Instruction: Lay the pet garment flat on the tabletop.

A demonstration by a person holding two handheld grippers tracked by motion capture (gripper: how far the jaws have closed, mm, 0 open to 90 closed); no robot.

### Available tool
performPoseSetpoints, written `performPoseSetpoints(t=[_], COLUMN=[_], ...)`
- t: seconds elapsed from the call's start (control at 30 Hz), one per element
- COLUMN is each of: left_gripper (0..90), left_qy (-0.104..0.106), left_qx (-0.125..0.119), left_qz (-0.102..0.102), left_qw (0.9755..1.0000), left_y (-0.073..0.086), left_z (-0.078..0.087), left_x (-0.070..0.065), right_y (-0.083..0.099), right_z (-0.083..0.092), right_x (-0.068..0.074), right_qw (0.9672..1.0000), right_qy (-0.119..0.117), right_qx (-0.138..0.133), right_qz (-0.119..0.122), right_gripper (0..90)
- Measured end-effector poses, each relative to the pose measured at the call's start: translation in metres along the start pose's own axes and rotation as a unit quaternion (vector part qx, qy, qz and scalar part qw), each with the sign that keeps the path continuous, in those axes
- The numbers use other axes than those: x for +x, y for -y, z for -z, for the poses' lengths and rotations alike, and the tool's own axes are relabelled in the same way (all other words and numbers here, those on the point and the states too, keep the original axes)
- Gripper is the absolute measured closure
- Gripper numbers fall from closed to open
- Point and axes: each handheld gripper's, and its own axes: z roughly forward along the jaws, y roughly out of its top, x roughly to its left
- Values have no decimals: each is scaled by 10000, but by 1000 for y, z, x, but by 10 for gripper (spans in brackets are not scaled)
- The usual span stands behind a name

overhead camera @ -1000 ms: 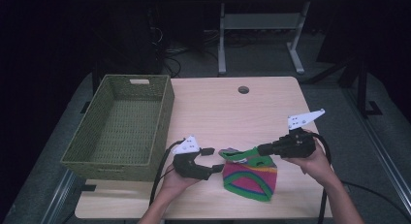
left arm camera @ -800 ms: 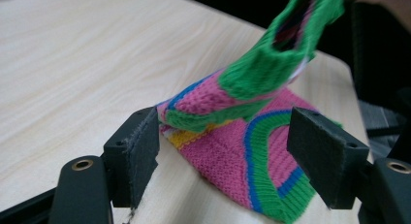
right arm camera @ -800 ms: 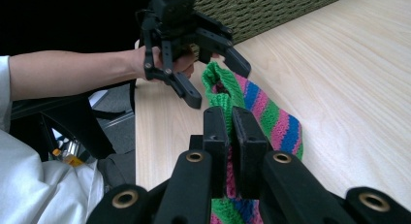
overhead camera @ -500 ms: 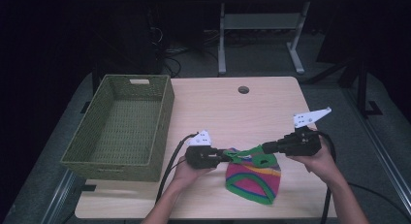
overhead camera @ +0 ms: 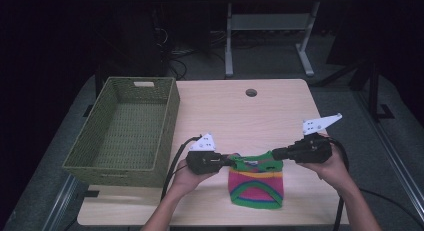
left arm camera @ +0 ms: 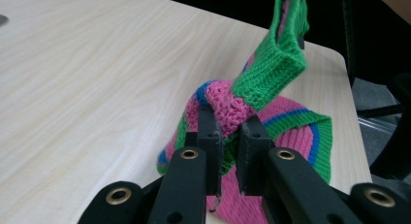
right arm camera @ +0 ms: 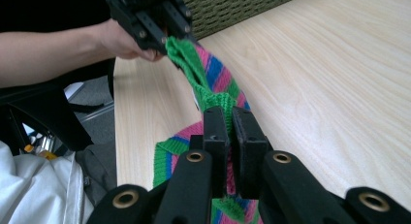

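A knitted hat (overhead camera: 256,183) in green, pink and blue stripes lies near the table's front edge, its green rim lifted and stretched between both grippers. My left gripper (overhead camera: 231,161) holds the rim's left end; its jaws have just been closing and now pinch the pink and green knit (left arm camera: 228,105). At the rim's right end my right gripper (overhead camera: 274,154) is shut on the green band (right arm camera: 213,95). In the right gripper view the left gripper (right arm camera: 167,37) shows beyond, biting the far end of the rim.
An empty green woven basket (overhead camera: 125,136) stands on the left of the wooden table (overhead camera: 240,121). A round cable hole (overhead camera: 251,92) sits near the far edge. Black cables trail off the front edge from each gripper.
The left gripper moved right to the hat, and its open jaws shut on the rim's left end. The rim now hangs stretched between the two grippers. The right gripper stayed put.
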Motion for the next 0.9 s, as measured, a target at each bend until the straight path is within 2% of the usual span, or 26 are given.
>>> performPoseSetpoints(t=[0.23,0.5,0.9], left_gripper=[823,819,812], left_qy=[-183,-282,-291], left_qx=[15,-7,40], left_qz=[15,158,311], left_qw=[9998,9995,9991], left_y=[-10,-17,-13], left_z=[6,5,2], left_x=[5,12,17], right_y=[-2,-9,-14], right_z=[-9,-9,-8], right_x=[5,9,-1], right_qw=[9998,9996,9994], right_qy=[-10,21,267], right_qx=[186,250,224], right_qz=[82,121,25], right_gripper=[852,851,849])
